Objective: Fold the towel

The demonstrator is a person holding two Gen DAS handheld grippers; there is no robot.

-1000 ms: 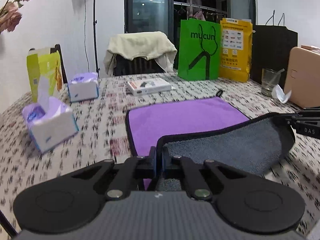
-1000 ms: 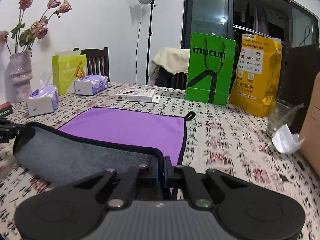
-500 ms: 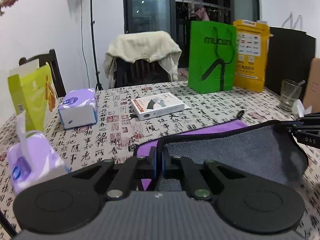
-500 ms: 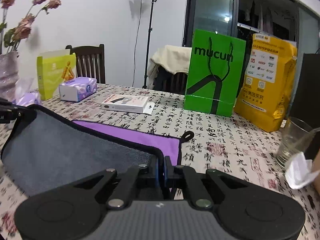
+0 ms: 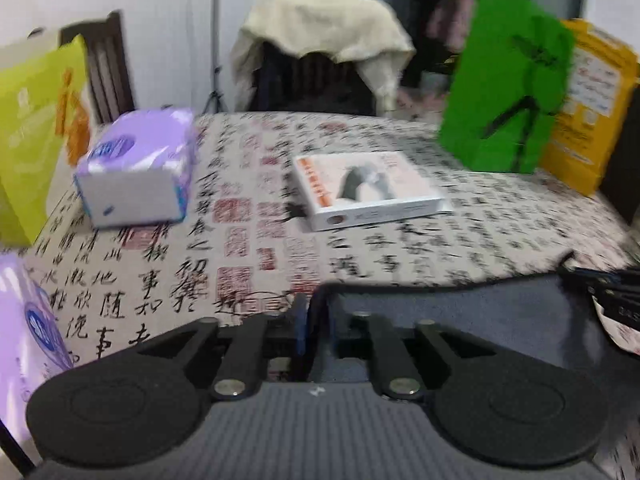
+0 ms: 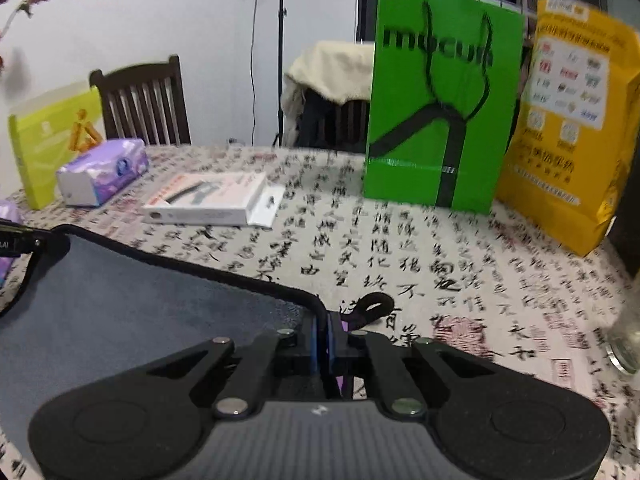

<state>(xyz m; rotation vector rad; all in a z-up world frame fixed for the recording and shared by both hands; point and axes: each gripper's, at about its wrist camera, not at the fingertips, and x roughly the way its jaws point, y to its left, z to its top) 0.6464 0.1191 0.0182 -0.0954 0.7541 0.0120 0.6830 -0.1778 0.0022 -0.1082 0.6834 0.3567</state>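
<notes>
The towel (image 5: pixel 460 312) is purple on one face and grey on the other, with a black hem. My left gripper (image 5: pixel 310 320) is shut on its left corner. My right gripper (image 6: pixel 324 336) is shut on its right corner. The grey face (image 6: pixel 132 300) spans between the two grippers and covers almost all of the purple face. A black hanging loop (image 6: pixel 372 306) and a sliver of purple show just past the right gripper. The right gripper's tip shows at the right edge of the left wrist view (image 5: pixel 616 300).
On the patterned tablecloth (image 5: pixel 400 248) lie a white box (image 5: pixel 368 192) and a purple tissue pack (image 5: pixel 136 168). A green bag (image 6: pixel 440 96) and a yellow bag (image 6: pixel 572 120) stand at the back. A glass (image 6: pixel 626 344) is at the right.
Both grippers carried the towel's near edge forward over the purple half toward the far edge. The purple face, visible earlier, is now nearly all covered by the grey side.
</notes>
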